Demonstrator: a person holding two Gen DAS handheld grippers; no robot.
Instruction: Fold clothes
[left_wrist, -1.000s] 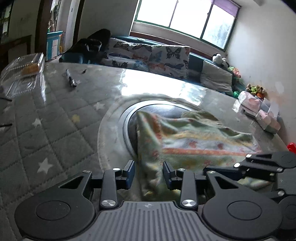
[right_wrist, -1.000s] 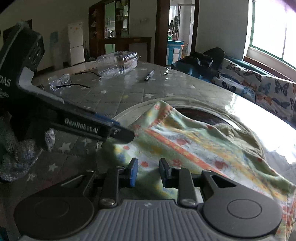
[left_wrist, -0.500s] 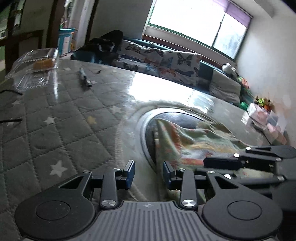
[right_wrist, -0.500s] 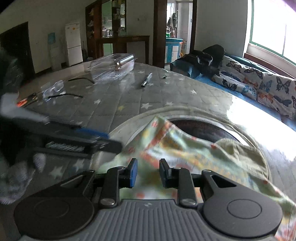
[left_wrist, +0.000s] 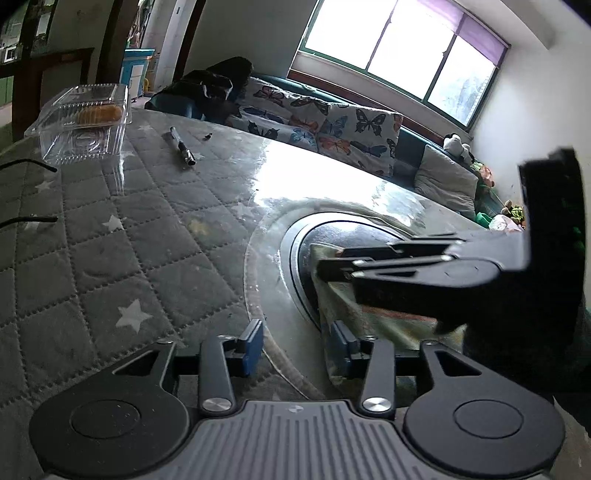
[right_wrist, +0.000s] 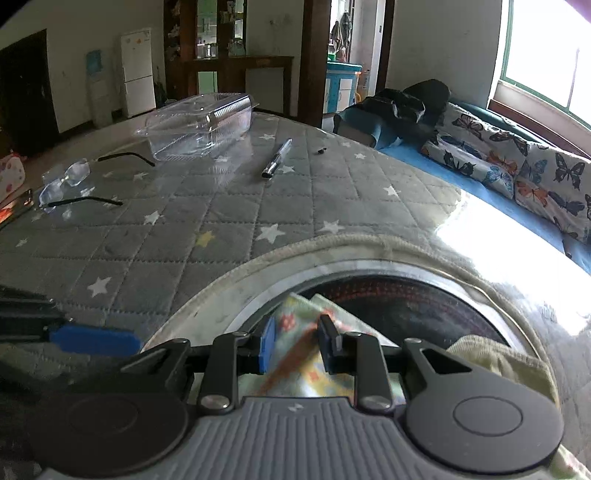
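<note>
A pale green patterned cloth (left_wrist: 373, 321) lies on the round glass plate (left_wrist: 273, 236) of the table. In the right wrist view the cloth (right_wrist: 295, 350) lies between and under my right gripper's (right_wrist: 297, 341) fingers, which stand apart over its folded corner. My left gripper (left_wrist: 295, 345) is open above the plate's edge, with the cloth's left edge by its right finger (left_wrist: 341, 347). The right gripper (left_wrist: 332, 267) shows in the left wrist view, over the cloth. The left gripper's blue fingertip (right_wrist: 94, 338) shows at the left in the right wrist view.
A grey quilted star cover (right_wrist: 184, 229) spans the table. On it are a clear plastic box (right_wrist: 199, 125), glasses (right_wrist: 70, 181), a pen (right_wrist: 277, 158) and a small dark bit (right_wrist: 320, 150). A sofa with butterfly cushions (left_wrist: 332, 122) stands behind the table.
Both grippers have moved left along the cloth toward its left edge. The cloth now lies more bunched under the right gripper. The left gripper has opened wider.
</note>
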